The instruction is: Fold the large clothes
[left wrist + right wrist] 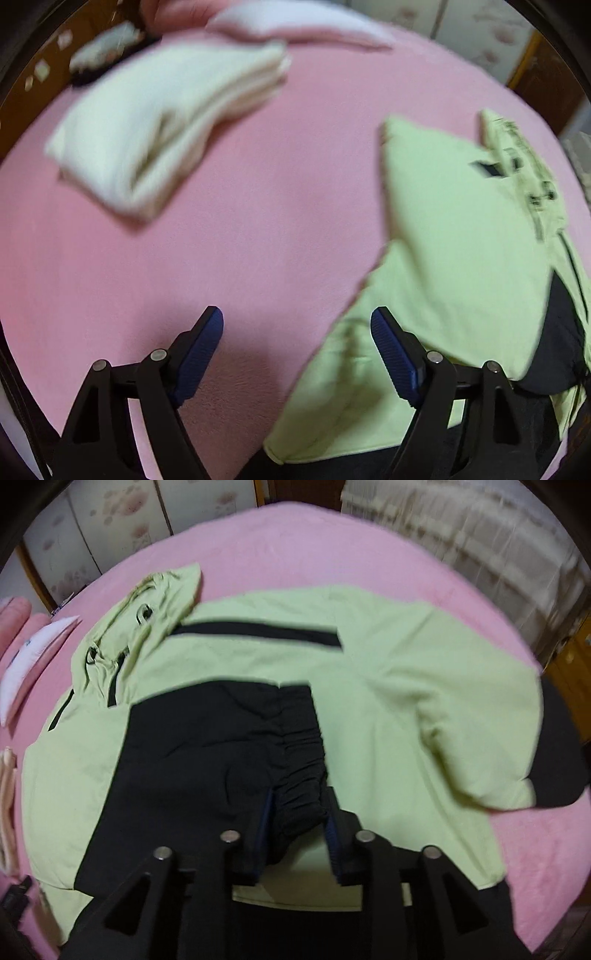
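No containers in either view; everything lies loose on the pink bedcover (258, 221). Left gripper (297, 325): jaws spread wide, nothing between them, only bare cover in the gap and ahead. The light-green jacket (454, 229) lies to the right of the jaws, its edge passing under the right finger (395, 354). A folded cream garment (162, 125) sits well ahead and to the left of the jaws, blurred. The gripper points steeply down at the bed. Right gripper (299, 805): jaws partly apart, with the black gathered cuff (301, 771) between them; pad contact cannot be told. The black sleeve lies across the green jacket body, hood (155, 602) ahead-left of the jaws. This gripper is also pitched steeply down over the jacket.
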A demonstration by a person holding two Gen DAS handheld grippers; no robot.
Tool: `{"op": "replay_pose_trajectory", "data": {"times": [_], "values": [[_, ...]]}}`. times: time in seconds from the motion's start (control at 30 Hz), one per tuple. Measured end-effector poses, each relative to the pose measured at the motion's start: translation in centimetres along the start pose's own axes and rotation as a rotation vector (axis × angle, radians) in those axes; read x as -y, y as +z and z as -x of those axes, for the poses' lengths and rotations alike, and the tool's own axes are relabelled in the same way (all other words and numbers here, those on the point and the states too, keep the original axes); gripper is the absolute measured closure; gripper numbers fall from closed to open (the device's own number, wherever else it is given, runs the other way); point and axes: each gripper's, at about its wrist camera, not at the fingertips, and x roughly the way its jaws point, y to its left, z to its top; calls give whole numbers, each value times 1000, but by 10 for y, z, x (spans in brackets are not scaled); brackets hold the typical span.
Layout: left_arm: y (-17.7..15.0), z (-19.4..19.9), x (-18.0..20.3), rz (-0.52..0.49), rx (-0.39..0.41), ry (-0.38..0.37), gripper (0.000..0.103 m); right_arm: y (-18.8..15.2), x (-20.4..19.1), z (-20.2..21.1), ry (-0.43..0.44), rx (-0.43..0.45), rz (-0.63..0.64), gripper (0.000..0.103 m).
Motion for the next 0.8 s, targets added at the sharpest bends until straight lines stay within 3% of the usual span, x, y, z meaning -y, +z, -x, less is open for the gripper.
{"op": "replay_pose_trajectory", "data": {"times": [0.1,0.17,0.2,0.27,0.3,0.33,0.4,0.43,0.47,0.5,0.57,0.63,0.73,0.8], "values": [[7,18,27,-109,35,-76,22,-1,-12,26,-49,109,69,58],[13,17,52,-196,-6,-171,22,-2,-19,41,-91,167,112,43],[15,15,63,-220,-30,-224,22,-1,-24,44,-93,187,124,43],[21,2,90,-252,-103,-356,22,-1,-33,51,-5,208,146,43],[20,-5,101,-263,-139,-396,26,-3,-39,50,119,171,152,43],[21,-14,113,-276,-166,-402,41,-4,-45,45,214,119,153,43],[18,-36,127,-313,-221,-302,64,-12,-65,29,403,-13,141,55],[17,-51,129,-323,-255,-234,72,-17,-76,20,465,-63,139,76],[15,-58,127,-306,-270,-220,73,-19,-86,12,498,-97,138,90],[16,-65,122,-273,-276,-231,76,-27,-102,-1,535,-168,133,91],[19,-71,109,-208,-266,-201,94,-37,-124,-19,590,-270,139,92],[23,-76,95,-142,-269,-179,97,-45,-147,-32,670,-357,184,92],[29,-85,81,-84,-299,-219,102,-47,-161,-32,624,-304,298,92],[32,-88,80,-98,-290,-215,102,-40,-150,-37,609,-288,273,95]]}}
